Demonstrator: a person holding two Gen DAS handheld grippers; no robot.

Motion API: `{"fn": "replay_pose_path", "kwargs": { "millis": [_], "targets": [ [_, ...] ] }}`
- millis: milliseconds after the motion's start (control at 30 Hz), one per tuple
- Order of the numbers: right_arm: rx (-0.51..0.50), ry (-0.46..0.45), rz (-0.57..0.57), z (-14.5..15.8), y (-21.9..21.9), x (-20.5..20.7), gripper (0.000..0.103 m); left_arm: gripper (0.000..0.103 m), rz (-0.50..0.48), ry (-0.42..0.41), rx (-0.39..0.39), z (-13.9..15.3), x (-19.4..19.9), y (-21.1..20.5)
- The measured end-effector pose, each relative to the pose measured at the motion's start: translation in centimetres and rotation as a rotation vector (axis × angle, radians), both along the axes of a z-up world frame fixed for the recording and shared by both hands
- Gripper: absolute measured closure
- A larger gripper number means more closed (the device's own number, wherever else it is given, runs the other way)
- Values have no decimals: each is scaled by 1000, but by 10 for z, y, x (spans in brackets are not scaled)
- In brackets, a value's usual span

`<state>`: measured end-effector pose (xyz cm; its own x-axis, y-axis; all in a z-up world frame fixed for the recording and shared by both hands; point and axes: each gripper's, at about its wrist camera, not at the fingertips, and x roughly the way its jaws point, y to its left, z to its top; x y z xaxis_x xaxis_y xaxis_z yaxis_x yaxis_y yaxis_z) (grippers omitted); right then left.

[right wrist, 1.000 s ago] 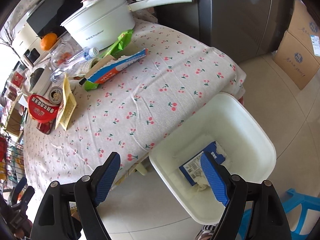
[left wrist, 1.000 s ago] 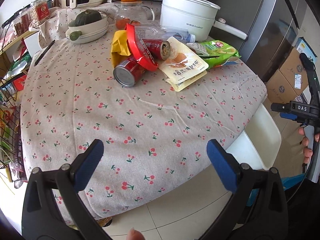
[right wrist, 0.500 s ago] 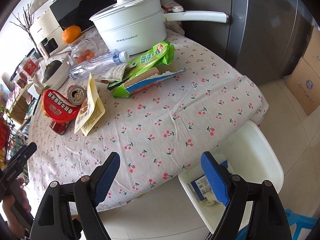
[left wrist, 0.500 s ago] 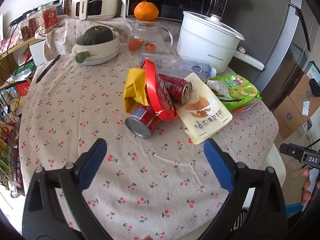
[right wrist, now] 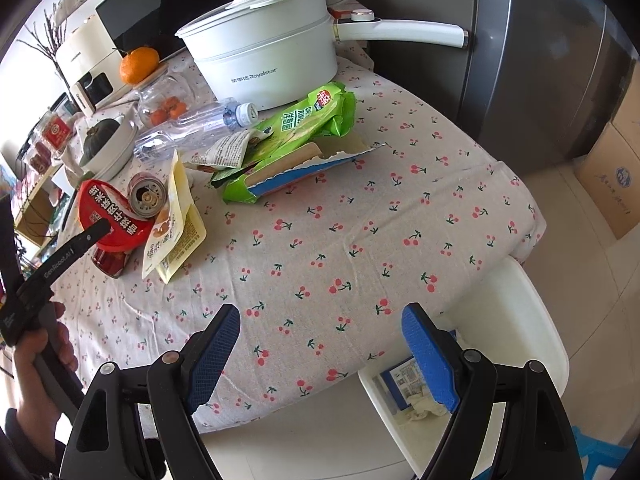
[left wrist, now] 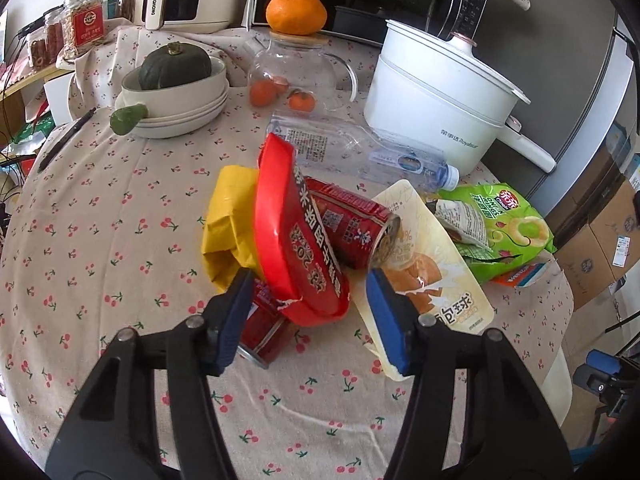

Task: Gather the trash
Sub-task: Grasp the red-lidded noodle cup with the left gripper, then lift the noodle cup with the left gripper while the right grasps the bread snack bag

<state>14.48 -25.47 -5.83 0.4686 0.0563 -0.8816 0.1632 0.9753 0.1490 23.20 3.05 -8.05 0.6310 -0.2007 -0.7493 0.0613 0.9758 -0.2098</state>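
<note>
The left hand-held gripper (left wrist: 308,312) is closing around the red lid (left wrist: 296,236), which leans tilted on two red cans (left wrist: 352,224) amid trash on the desk (left wrist: 100,220). A yellow bag (left wrist: 230,220) lies just left, a cream pouch (left wrist: 432,272) right; the pads do not yet press.

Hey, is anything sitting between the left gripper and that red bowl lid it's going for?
Nothing visible blocks it. The left gripper is closing with the red bowl lid's lower edge already between its fingers. A red can lies just under the lid by the left finger and could get caught too.
</note>
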Motion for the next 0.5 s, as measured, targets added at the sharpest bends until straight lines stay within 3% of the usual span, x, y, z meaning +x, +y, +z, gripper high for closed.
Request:
{"fn": "replay_pose_path", "kwargs": {
  "millis": [100, 167, 500],
  "targets": [
    [-6, 6, -2, -2, -3, -1, 18, 59, 11, 4, 3, -4, 5, -2],
    [-4, 12, -4, -3, -5, -3, 18, 76, 14, 3, 9, -4, 6, -2],
    [-2, 8, -19, 0, -14, -13, 18, 85, -30, -7, -9, 12, -17, -5]
  ]
}}
